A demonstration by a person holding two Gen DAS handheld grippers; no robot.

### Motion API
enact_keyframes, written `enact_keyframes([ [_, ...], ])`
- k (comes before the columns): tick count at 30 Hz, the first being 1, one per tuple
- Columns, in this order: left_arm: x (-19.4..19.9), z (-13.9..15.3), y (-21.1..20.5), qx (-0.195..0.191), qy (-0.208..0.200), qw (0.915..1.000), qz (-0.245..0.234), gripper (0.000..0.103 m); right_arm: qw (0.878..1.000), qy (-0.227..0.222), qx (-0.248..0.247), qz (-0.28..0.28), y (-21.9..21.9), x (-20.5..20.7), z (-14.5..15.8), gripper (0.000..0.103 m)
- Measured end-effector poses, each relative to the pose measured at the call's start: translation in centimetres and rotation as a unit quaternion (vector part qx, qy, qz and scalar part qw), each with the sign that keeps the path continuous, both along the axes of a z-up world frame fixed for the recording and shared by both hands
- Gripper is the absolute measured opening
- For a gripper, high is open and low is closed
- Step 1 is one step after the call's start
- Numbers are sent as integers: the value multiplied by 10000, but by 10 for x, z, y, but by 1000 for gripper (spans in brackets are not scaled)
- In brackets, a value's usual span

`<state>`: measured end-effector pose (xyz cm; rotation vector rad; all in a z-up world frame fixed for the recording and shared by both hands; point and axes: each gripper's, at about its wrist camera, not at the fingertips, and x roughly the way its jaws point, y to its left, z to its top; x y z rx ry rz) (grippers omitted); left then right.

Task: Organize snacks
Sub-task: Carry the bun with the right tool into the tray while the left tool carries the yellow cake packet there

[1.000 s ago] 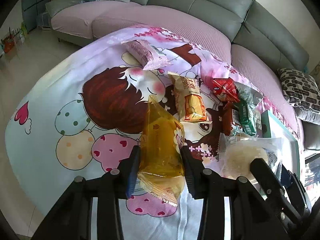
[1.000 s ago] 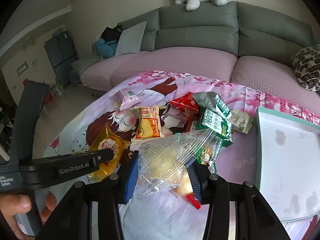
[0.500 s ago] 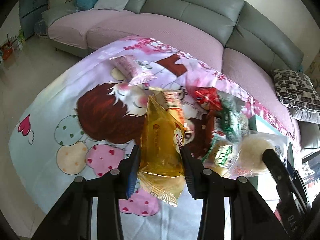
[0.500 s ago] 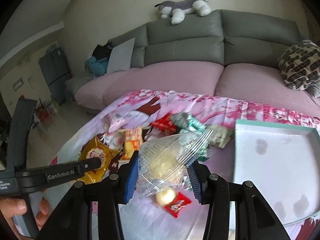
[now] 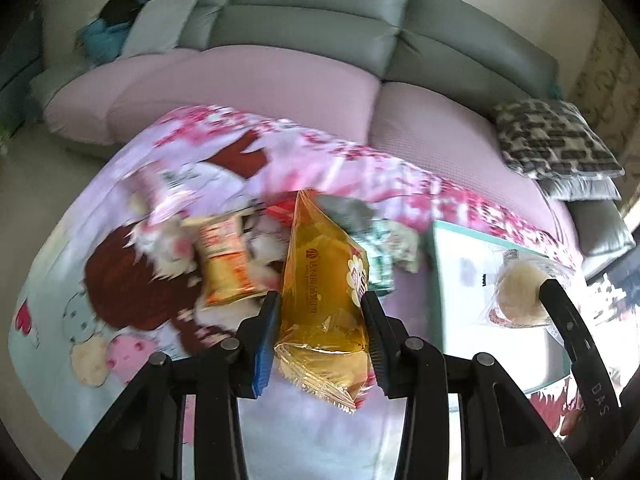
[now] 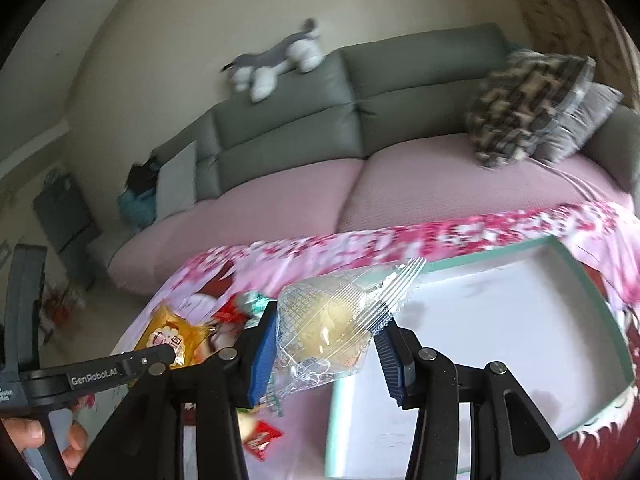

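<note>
Lower centre of its frame, the left gripper (image 5: 320, 330) pinches a yellow snack packet (image 5: 324, 304) above the cartoon cloth (image 5: 80, 280); the right gripper (image 6: 326, 354) clamps a clear-wrapped bun (image 6: 324, 328) beside the teal-rimmed tray (image 6: 500, 312), centre-right

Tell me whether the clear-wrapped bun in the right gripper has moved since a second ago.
Yes. The clear-wrapped bun, clamped in the right gripper, has been carried from above the snack pile toward the white tray, now overlapping its near corner.
</note>
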<state>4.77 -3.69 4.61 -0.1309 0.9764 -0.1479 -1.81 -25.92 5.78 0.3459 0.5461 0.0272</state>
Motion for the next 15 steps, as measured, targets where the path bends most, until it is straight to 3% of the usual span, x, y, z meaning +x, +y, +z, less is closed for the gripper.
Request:
enact_keyframes([
  [7, 18, -5, -61, 41, 64, 9978, -666, 42, 9974, 201, 30, -697, -48, 1, -14, 48],
  [15, 43, -26, -134, 113, 129, 9900, -1400, 42, 9897, 579, 364, -1258, -97, 14, -53, 48],
])
